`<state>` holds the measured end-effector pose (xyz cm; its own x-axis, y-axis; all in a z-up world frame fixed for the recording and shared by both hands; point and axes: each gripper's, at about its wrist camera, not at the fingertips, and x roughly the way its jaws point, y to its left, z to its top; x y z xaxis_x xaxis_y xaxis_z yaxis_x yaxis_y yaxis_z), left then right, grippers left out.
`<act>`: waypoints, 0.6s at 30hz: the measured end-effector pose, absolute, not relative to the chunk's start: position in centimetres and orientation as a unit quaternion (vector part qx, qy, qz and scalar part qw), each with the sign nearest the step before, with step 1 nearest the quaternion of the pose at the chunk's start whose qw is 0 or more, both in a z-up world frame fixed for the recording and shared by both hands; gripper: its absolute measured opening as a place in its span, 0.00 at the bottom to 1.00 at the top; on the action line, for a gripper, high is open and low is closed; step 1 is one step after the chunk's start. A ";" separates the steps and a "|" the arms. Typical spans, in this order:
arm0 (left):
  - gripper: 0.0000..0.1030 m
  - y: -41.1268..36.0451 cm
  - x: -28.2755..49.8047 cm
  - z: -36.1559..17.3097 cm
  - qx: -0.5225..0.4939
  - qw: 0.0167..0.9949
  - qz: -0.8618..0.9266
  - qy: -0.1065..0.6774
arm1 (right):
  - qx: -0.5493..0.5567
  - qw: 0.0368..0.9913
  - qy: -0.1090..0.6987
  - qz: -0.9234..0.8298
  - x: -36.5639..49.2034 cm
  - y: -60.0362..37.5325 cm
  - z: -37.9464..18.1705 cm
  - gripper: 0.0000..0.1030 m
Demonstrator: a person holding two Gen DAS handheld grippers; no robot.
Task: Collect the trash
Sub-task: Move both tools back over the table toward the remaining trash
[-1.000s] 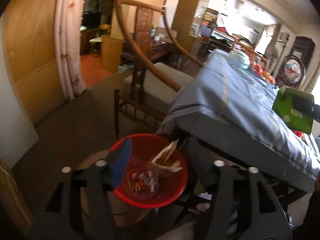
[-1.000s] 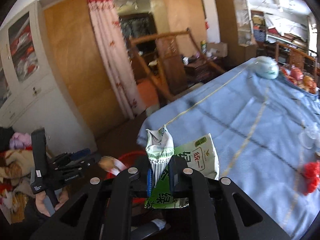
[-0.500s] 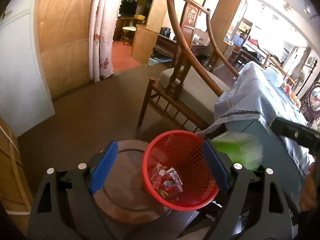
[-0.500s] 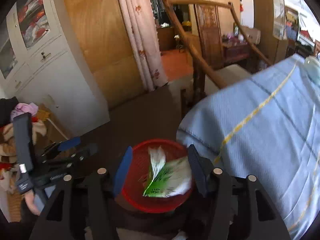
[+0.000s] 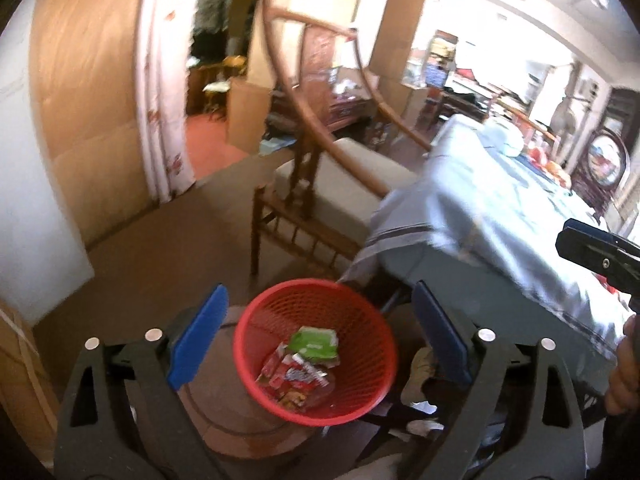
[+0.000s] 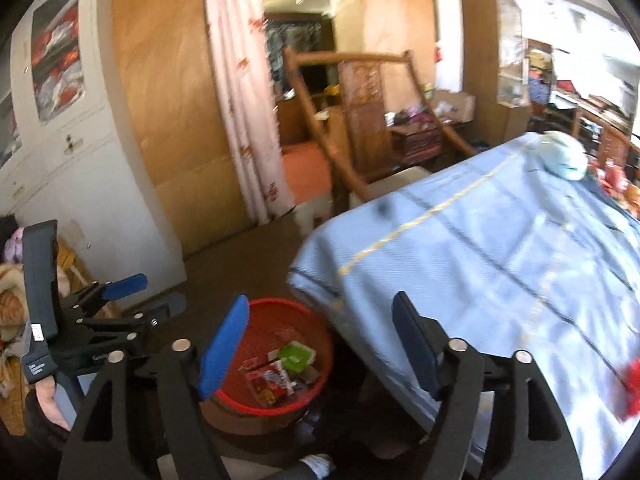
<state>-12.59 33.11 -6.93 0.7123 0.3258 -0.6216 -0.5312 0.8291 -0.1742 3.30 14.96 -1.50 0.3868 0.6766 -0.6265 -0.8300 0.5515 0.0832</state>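
A red mesh basket (image 5: 280, 316) stands on a round wooden stool below the table edge; it also shows in the right wrist view (image 6: 320, 344). Inside lie a green carton (image 5: 314, 343) and red wrappers (image 5: 294, 376), also seen in the right wrist view as the carton (image 6: 297, 356) and wrappers (image 6: 272, 380). My left gripper (image 5: 316, 336) is open and empty, hovering above the basket. My right gripper (image 6: 320, 348) is open and empty, above the basket beside the table corner.
A table with a blue cloth (image 6: 500, 248) fills the right side, with a red scrap (image 6: 632, 384) near its right edge and a pale bowl (image 6: 564, 156) far back. A wooden chair (image 5: 320, 200) stands behind the basket. Cabinets (image 6: 72, 160) line the left wall.
My right gripper opened and dropped the green carton into the basket, then lifted back. My left gripper opened over the basket and its wrapper is gone.
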 end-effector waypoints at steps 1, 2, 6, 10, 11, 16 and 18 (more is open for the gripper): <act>0.89 32.5 -12.2 -6.4 -0.165 0.912 0.231 0.295 | -0.114 0.830 0.307 0.451 3.3 13.7 -1.1 0.75; 0.90 31.6 -11.8 -5.9 -0.154 0.917 0.225 0.293 | -0.107 0.836 0.303 0.445 3.4 12.9 -0.7 0.76; 0.92 27.3 -9.7 -3.8 -0.112 0.933 0.188 0.285 | -0.072 0.867 0.277 0.409 3.8 7.3 0.7 0.84; 0.93 22.5 -7.0 -2.3 -0.093 0.945 0.127 0.287 | -0.047 0.899 0.248 0.357 3.9 1.3 1.2 0.89; 0.93 21.5 -6.5 -2.1 -0.090 0.947 0.115 0.288 | -0.039 0.908 0.242 0.340 4.0 -0.4 1.3 0.91; 0.93 14.9 -2.8 -0.9 -0.070 0.953 0.040 0.294 | 0.001 0.938 0.221 0.267 5.1 -8.1 1.1 0.94; 0.93 12.6 -1.3 -0.5 -0.065 0.954 0.019 0.293 | 0.015 0.948 0.215 0.235 6.0 -11.0 1.0 0.95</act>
